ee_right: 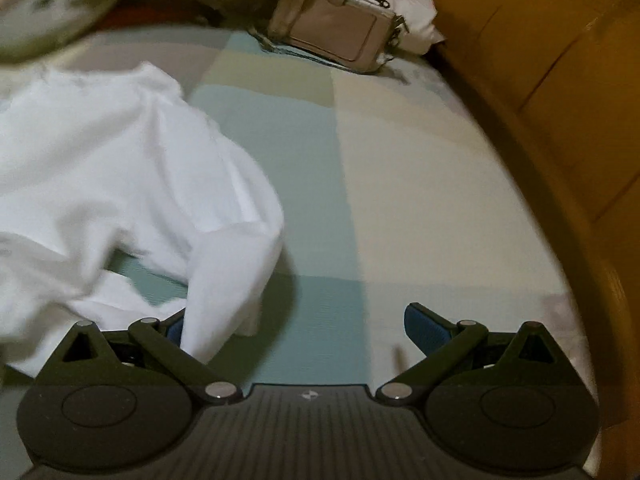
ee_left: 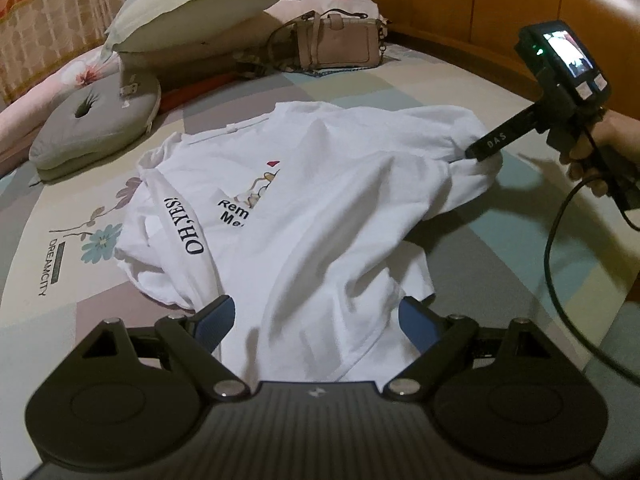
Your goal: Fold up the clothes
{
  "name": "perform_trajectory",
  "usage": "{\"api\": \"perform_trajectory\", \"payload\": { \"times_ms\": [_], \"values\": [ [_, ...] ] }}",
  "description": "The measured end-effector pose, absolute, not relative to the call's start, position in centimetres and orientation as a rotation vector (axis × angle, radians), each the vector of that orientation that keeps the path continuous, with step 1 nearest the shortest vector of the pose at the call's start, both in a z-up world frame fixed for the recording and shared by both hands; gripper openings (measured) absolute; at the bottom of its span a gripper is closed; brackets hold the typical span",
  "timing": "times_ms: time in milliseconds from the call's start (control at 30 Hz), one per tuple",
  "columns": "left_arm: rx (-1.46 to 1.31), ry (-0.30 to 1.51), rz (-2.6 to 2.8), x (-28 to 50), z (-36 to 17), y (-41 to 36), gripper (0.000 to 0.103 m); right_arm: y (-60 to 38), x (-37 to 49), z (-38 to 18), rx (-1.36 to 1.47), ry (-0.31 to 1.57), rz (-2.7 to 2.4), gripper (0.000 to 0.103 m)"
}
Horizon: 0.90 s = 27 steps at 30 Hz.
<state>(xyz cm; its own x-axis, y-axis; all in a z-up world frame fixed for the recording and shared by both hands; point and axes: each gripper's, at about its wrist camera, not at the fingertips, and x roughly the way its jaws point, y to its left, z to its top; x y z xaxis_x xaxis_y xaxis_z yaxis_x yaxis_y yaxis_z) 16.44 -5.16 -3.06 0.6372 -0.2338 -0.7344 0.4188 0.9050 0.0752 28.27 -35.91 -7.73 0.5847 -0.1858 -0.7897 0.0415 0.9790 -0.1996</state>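
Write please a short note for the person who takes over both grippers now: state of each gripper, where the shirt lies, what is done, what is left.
Left gripper: open, jaws wide, with the near edge of the white shirt lying between them, not pinched.
Right gripper: open; a sleeve drapes over its left finger, nothing clamped.
The shirt lies crumpled on the bed, print partly covered by a folded-over sleeve. A handbag and pillows sit beyond it.
Done: no neat fold visible.
Left: spread the shirt flat, fold sleeves in, then fold the body.

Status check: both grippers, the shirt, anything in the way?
Left gripper open over white printed T-shirt. Right gripper open, sleeve draped on one finger. Beige handbag clear.
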Motion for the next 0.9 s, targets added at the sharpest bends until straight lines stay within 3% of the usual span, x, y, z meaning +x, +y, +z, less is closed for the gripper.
{"api": "perform_trajectory", "payload": {
  "times_ms": [167,633,900],
  "values": [
    [0.258,0.804,-0.388,16.3,-3.2,-5.5,0.089,-36.2,28.6,-8.9,-0.035,0.975,-0.094,0.103],
    [0.261,0.813,-0.392,16.5,-3.7,-5.7,0.089,-43.1,30.4,-8.3,-0.270,0.988,-0.295,0.103],
    [0.266,0.807,-0.399,16.1,-3.6,-6.1,0.089,-39.9,27.2,-6.3,-0.163,0.964,-0.146,0.103]
  ]
}}
